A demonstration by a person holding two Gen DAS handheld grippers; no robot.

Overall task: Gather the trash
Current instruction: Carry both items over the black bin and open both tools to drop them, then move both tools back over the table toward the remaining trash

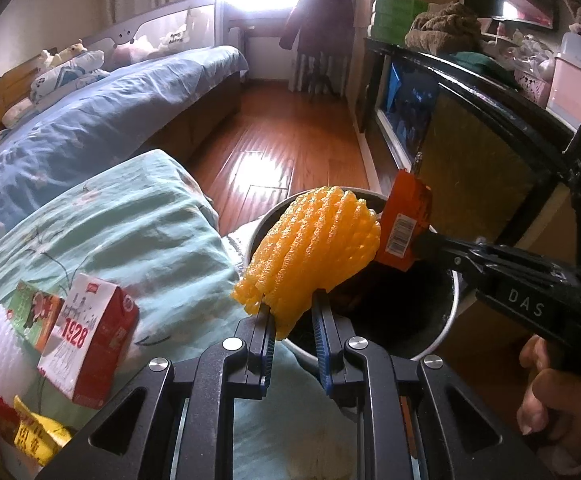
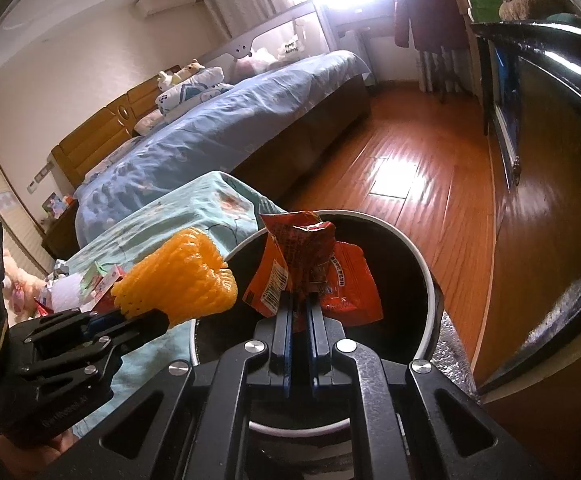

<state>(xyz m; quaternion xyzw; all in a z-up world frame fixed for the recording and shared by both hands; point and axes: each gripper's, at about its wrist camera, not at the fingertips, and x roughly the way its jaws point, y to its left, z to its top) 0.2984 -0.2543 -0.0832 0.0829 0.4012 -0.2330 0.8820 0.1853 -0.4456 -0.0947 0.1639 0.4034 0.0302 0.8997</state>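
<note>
Trash bin (image 1: 446, 320) below: left gripper (image 1: 294, 312) grips foam net (image 1: 314, 248), right gripper (image 2: 300, 300) pinches barcoded wrapper (image 2: 310, 264).

Orange-yellow foam fruit net (image 1: 310, 252) with lattice mesh; crinkled orange-red snack wrapper (image 2: 310, 264) with white barcode; white-rimmed black bin (image 2: 430, 292); mint floral bedsheet (image 1: 130, 220).

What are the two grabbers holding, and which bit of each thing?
The left tool pinches the yellow foam net by its bottom edge. The right tool pinches the orange snack wrapper by its lower middle. Both hang over the trash bin.
</note>
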